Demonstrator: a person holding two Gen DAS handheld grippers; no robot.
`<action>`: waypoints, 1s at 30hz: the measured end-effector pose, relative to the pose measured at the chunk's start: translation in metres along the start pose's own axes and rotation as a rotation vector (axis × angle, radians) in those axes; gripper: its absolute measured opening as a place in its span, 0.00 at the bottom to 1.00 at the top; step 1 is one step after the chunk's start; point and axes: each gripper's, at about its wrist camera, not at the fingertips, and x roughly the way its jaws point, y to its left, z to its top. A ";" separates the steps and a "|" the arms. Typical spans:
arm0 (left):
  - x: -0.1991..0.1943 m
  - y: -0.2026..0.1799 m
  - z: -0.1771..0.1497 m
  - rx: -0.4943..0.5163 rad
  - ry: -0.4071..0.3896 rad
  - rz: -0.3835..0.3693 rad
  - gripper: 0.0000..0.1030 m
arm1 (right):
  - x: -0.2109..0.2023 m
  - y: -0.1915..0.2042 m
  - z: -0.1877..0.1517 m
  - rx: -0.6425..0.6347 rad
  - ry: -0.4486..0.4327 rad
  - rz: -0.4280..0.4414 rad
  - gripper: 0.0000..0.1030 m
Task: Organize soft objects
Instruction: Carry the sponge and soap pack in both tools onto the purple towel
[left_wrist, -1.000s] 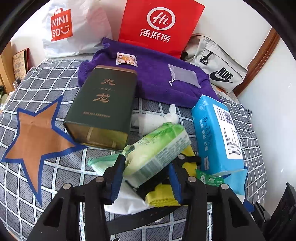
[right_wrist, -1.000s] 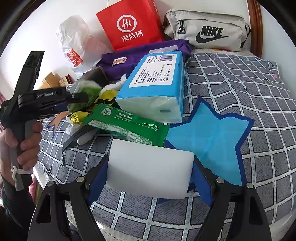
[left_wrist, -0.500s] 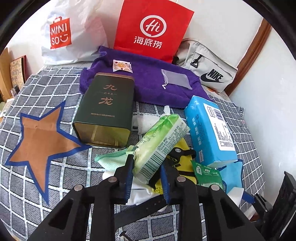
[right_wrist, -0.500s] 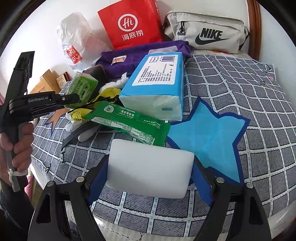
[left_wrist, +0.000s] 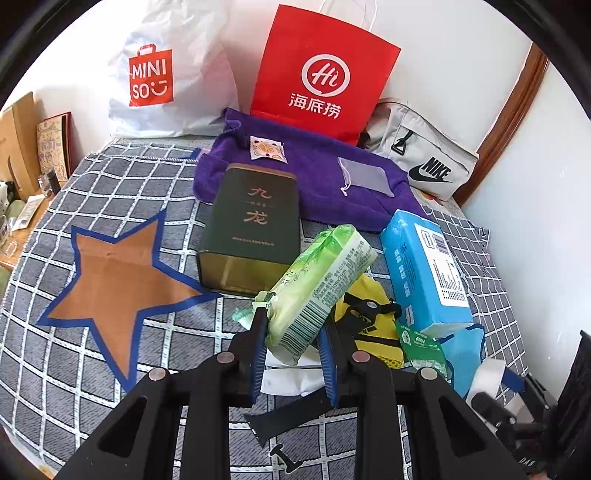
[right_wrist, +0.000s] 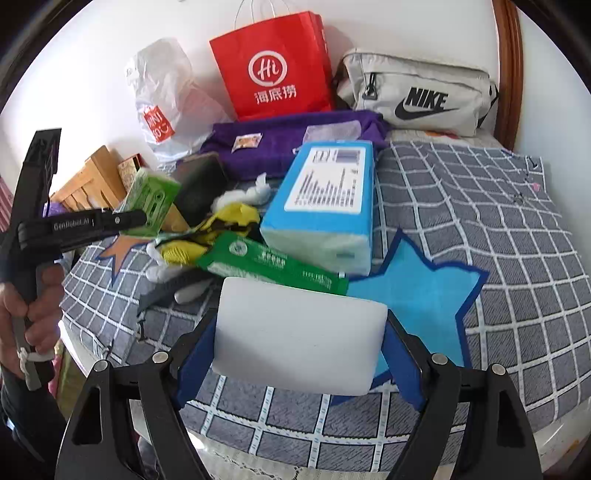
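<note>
My left gripper is clamped narrowly on the soft green tissue pack, lower centre of its view; my right gripper holds the white foam block between wide-set jaws at lower centre. I'd grip lightly and lift clear of the pile: the yellow pouch, blue tissue pack and dark green tin crowd close.

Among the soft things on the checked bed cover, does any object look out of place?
Yes. The dark green metal tin with gold characters lies on its side in front of the purple towel. It looks rigid, unlike the tissue packs and cloths beside it.
</note>
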 end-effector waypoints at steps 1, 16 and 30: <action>-0.001 0.001 0.001 -0.002 -0.002 -0.001 0.24 | -0.001 0.000 0.002 -0.001 -0.002 0.000 0.80; -0.012 0.010 0.049 -0.043 -0.030 -0.005 0.24 | -0.008 0.006 0.068 -0.018 -0.061 -0.033 0.80; 0.009 0.023 0.107 -0.066 -0.037 0.050 0.24 | 0.021 -0.001 0.141 0.008 -0.084 -0.009 0.80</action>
